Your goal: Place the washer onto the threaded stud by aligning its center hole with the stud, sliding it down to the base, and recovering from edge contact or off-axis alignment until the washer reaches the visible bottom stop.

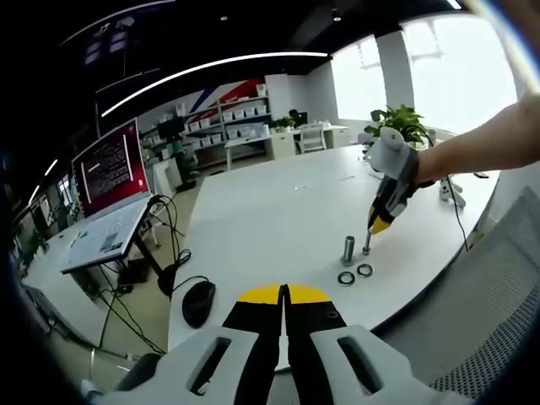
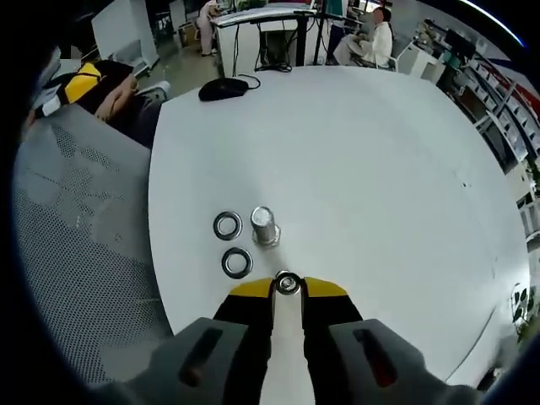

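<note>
My right gripper (image 2: 287, 285) pinches a washer (image 2: 288, 284) just beside the stud (image 2: 264, 225) | two more washers (image 2: 228, 225) lie flat on the white table (image 2: 354, 160) by the stud | my left gripper (image 1: 284, 295) has its jaws together, holding nothing, well back from the stud (image 1: 348, 249)

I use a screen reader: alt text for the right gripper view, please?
The right gripper grips a small metal part at its yellow tips over a white table. Just beyond stand a threaded stud and two washers.
</note>
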Motion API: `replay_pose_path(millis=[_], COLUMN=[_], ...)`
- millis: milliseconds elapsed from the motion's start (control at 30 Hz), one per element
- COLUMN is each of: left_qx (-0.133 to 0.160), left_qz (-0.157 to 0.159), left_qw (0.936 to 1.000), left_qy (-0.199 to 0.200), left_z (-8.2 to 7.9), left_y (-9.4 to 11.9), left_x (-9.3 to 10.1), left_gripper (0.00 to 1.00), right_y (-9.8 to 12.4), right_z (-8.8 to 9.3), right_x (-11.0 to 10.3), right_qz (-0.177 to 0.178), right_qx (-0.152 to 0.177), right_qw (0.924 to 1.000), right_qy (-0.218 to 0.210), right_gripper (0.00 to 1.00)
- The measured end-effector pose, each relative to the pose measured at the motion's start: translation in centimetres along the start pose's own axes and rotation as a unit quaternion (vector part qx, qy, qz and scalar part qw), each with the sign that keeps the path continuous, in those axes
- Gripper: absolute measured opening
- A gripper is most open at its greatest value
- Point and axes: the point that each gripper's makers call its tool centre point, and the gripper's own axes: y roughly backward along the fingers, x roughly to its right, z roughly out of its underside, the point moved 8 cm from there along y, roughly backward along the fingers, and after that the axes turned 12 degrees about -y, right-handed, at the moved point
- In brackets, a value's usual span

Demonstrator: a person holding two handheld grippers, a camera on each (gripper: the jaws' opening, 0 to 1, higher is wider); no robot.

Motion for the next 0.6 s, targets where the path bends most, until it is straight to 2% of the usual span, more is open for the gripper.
replay_pose_path(millis=[600], left_qx=[0.0], left_qz=[-0.001], left_qw=[1.0], left_qy=[0.001], left_z=[0.0], left_y=[0.0], left_x=[0.0], left_gripper=[0.0], right_y=[-2.6], right_z=[0.3], right_x=[0.1], right_qz=[-0.005], right_qx=[-0.034], right_qw=[0.9994], right_qy=[0.003], right_gripper=[0.14])
